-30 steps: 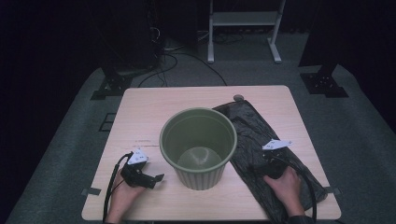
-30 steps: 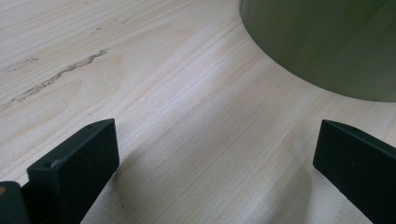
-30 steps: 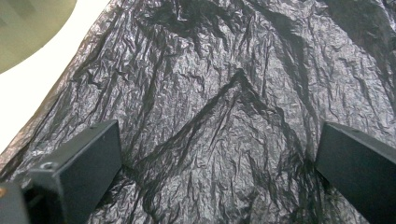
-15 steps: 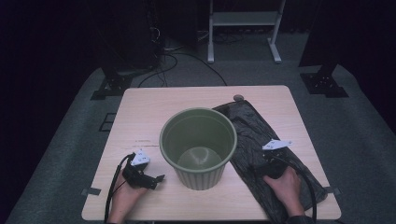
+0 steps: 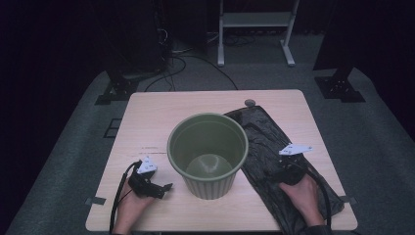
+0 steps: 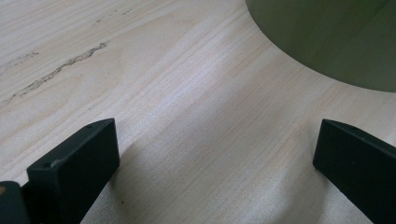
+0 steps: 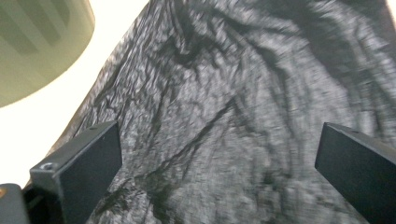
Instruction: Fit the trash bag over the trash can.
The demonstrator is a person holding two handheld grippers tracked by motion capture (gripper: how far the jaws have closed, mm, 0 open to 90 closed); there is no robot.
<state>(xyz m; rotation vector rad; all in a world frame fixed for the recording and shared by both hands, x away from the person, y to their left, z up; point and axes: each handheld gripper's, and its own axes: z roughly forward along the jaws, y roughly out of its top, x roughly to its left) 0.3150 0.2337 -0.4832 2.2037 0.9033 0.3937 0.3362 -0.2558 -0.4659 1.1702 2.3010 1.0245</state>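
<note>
Left tool (image 5: 164, 187): we see it held in the left hand (image 5: 128, 205) at the near left of the tabletop (image 5: 161, 110), jaws spread wide with nothing between them; in the left gripper view they sit low over bare wood (image 6: 187, 121).
Right tool (image 5: 284, 171): we see it held in the right hand (image 5: 306, 196) at the near right, jaws wide apart and gripping nothing; in the right gripper view they frame crinkled black plastic (image 7: 224, 107).
Black bag (image 5: 274, 147): we find it lying flat and wrinkled on the right half of the tabletop, running from the near right edge toward the far side; the right tool rests over its near part. We cannot tell whether the jaws touch it.
Green bin (image 5: 208, 152): we record it upright and open-topped at the middle of the tabletop, between the two tools, with its right side just beside the bag's edge. Its wall shows at the upper right of the left gripper view (image 6: 336, 37) and the upper left of the right gripper view (image 7: 37, 42).
Small round disc (image 5: 249, 103): we note it on the tabletop at the bag's far end.
White stand (image 5: 254, 24): we list it on the floor beyond the tabletop.
</note>
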